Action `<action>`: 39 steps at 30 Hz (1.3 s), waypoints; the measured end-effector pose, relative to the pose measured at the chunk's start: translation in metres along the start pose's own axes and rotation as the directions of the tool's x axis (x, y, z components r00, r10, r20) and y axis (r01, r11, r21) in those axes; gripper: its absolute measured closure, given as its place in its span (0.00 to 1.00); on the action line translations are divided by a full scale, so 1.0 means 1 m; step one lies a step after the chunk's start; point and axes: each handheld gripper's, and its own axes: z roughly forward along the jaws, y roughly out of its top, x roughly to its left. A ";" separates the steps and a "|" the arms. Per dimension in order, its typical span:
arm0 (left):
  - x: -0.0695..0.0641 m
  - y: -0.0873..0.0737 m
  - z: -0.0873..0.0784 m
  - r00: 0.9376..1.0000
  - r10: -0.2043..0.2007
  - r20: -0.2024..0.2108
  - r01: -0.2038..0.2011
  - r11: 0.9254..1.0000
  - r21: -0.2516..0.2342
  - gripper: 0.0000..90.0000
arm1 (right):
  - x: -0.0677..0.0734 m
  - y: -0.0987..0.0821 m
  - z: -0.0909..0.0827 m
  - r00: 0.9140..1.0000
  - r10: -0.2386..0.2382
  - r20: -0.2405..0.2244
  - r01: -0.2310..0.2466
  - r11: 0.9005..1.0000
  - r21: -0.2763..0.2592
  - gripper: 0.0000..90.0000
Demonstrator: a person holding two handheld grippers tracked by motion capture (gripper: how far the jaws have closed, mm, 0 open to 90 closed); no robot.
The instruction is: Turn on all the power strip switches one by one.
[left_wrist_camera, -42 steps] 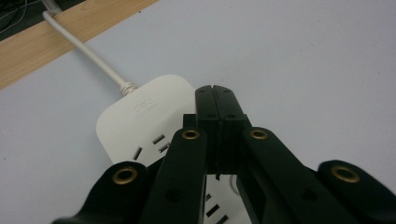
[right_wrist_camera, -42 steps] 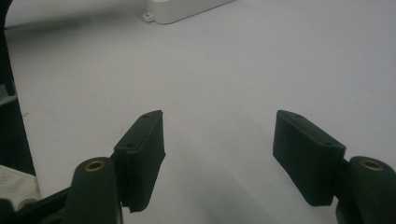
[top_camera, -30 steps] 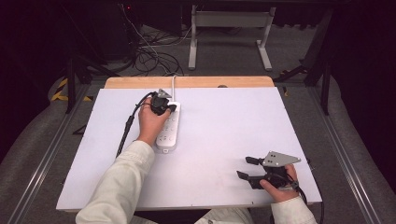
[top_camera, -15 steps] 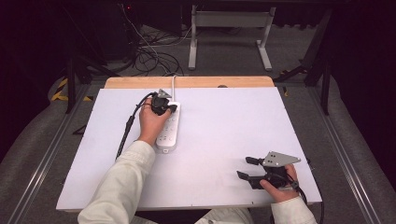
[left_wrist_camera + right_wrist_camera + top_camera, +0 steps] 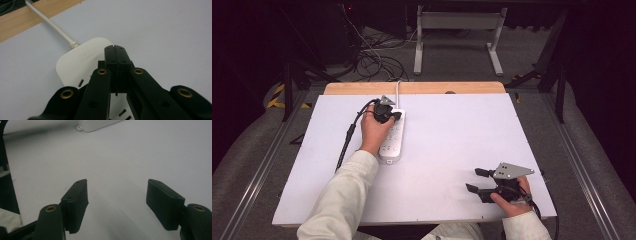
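Resting left gripper: jaws pressing together, hovering over the white power strip
Right gripper: jaws standing apart, lying on the white table, gripping nothing

Cream long sleeves down to both wrists. Matte black left gripper with flat rectangular pads, brass-ringed pivot holes on the arms, and a black cable trailing from it. Same black build on the right gripper, topped with a grey three-cornered plate.
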 end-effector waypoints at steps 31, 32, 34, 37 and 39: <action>-0.031 0.010 -0.040 0.998 0.041 0.053 -0.035 0.992 -0.120 0.72 | 0.000 -0.001 -0.005 1.000 0.008 0.013 -0.008 1.000 -0.022 0.37; -0.035 0.010 -0.051 0.996 0.056 0.063 -0.047 0.988 -0.147 0.60 | 0.000 0.000 -0.006 1.000 0.007 0.018 -0.007 1.000 -0.027 0.36; -0.045 0.006 -0.077 0.995 0.072 0.074 -0.056 0.979 -0.196 0.48 | 0.000 0.001 -0.008 0.999 0.005 0.033 -0.003 0.999 -0.035 0.35; -0.057 -0.006 -0.114 0.991 0.103 0.090 -0.078 0.964 -0.253 0.37 | 0.001 0.003 -0.012 0.998 0.006 0.056 -0.003 0.998 -0.057 0.33; -0.064 -0.017 -0.136 0.987 0.136 0.080 -0.109 0.952 -0.285 0.32 | 0.002 0.005 -0.013 0.998 0.007 0.070 -0.003 0.998 -0.067 0.32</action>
